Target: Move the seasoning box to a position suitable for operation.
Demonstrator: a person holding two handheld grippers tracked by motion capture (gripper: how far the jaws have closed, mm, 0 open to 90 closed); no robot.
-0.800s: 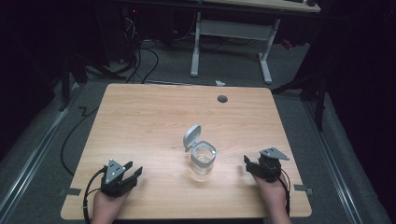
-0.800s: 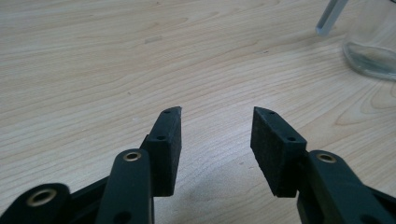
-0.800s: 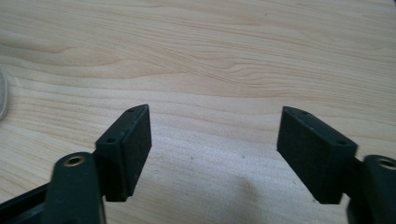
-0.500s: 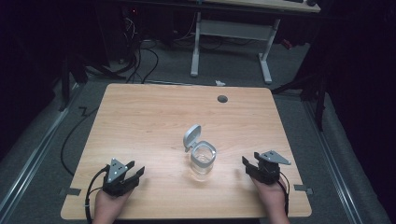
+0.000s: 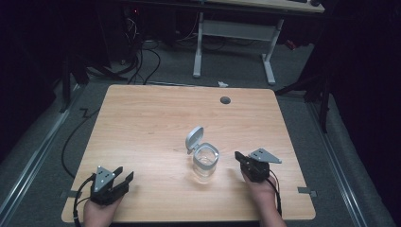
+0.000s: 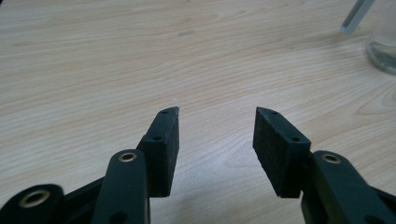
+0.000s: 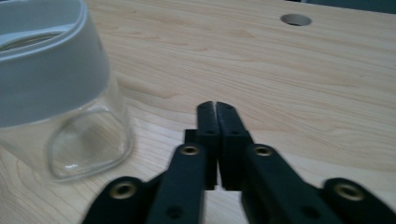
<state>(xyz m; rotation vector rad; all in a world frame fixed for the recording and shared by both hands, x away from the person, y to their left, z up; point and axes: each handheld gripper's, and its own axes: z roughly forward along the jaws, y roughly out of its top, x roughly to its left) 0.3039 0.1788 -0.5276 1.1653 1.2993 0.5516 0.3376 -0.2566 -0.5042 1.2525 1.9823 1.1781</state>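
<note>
I see the glass jar (image 5: 205,162) upright at mid-table, lid flipped open, just left of my right tongs (image 5: 241,158), pressed together and nearer, while my left tongs (image 5: 124,175) rest spread and empty.

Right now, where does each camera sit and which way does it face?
High view: above the person's table edge, facing forward and down on the table; both hands, left gripper and right gripper show.
Left gripper view: rides the left gripper, facing low across bare wood past its open jaws.
Right gripper view: rides the right gripper, jaws shut, beside the glass jar.
All three views share the jar.
</note>
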